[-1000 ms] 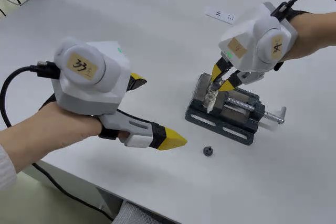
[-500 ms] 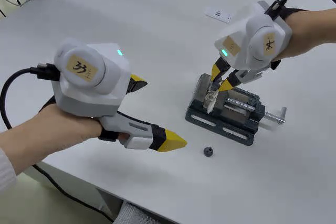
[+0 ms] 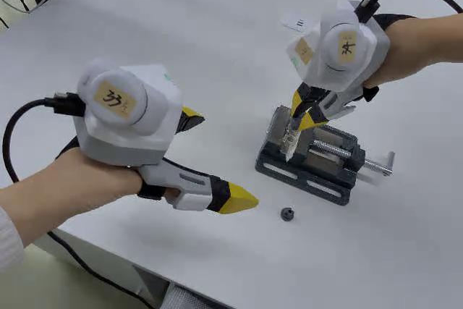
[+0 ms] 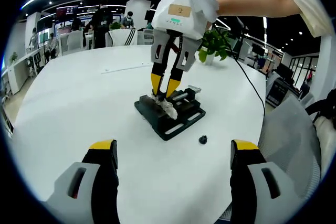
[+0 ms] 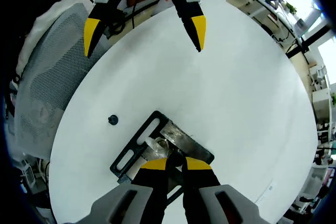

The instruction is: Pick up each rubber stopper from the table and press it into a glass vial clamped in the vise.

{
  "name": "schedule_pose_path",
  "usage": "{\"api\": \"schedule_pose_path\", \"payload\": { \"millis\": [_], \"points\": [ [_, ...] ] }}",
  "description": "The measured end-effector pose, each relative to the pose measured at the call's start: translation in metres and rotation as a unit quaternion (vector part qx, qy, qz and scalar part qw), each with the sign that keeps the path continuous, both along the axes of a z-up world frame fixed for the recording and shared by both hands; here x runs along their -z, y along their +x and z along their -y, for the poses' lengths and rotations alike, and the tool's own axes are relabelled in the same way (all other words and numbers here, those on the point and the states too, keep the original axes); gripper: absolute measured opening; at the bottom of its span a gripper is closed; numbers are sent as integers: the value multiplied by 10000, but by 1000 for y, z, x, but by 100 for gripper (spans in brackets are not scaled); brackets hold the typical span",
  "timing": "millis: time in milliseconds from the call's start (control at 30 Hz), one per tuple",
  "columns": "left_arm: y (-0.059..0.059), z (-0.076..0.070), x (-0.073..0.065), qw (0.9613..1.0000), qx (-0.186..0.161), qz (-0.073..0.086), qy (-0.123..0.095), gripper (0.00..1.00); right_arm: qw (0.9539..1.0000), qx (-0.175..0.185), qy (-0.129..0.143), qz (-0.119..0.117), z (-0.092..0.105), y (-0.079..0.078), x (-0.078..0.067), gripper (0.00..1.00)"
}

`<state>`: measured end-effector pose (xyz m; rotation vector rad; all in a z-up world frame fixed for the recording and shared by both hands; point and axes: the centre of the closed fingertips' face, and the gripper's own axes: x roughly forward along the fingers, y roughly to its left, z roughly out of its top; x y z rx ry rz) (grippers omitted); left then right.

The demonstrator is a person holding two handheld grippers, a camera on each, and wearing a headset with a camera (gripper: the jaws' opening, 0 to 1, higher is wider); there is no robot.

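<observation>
Left gripper (image 3: 221, 155) hovers nearest, jaws spread wide and empty, with a loose rubber stopper (image 3: 287, 213) lying on the white table (image 3: 181, 34) near the dark vise (image 3: 322, 171). Right gripper (image 3: 302, 121) points down, jaws clenched on a dark stopper (image 5: 176, 157) at the mouth of the clear glass vial (image 3: 289, 140) clamped in the vise. Beyond the table edge: mesh chair (image 5: 47, 77), potted plant (image 4: 215, 45), open office

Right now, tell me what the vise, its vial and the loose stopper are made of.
Vise: dark matte painted metal, seemingly cast, with a bright steel-looking screw. Vial: clear glass, see-through with glints. Loose stopper: small, dull black, likely rubber.
</observation>
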<state>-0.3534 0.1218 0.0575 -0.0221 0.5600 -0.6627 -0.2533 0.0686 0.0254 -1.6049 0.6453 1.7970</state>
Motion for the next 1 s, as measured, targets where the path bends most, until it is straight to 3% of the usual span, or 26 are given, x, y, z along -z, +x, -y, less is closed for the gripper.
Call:
{"api": "schedule_pose_path", "payload": {
  "millis": [100, 300, 533, 767, 1000],
  "points": [
    [1, 1, -1, 10000, 8, 10, -10, 88, 9997, 248, -25, -19, 0, 0, 0, 4],
    [0, 1, -2, 10000, -1, 28, -21, 88, 9993, 363, 20, 13, 1, -1, 0, 4],
    [-2, 0, -1, 10000, -16, 15, -18, 87, 9995, 27, 308, 13, 3, -4, 0, 3],
    [-1, 0, -2, 10000, -44, 38, -21, 87, 9967, 576, 567, -73, 1, 1, 1, 3],
    [0, 1, -2, 10000, -26, 45, -25, 87, 9941, 560, 930, -37, 3, -2, 0, 3]
  ]
}}
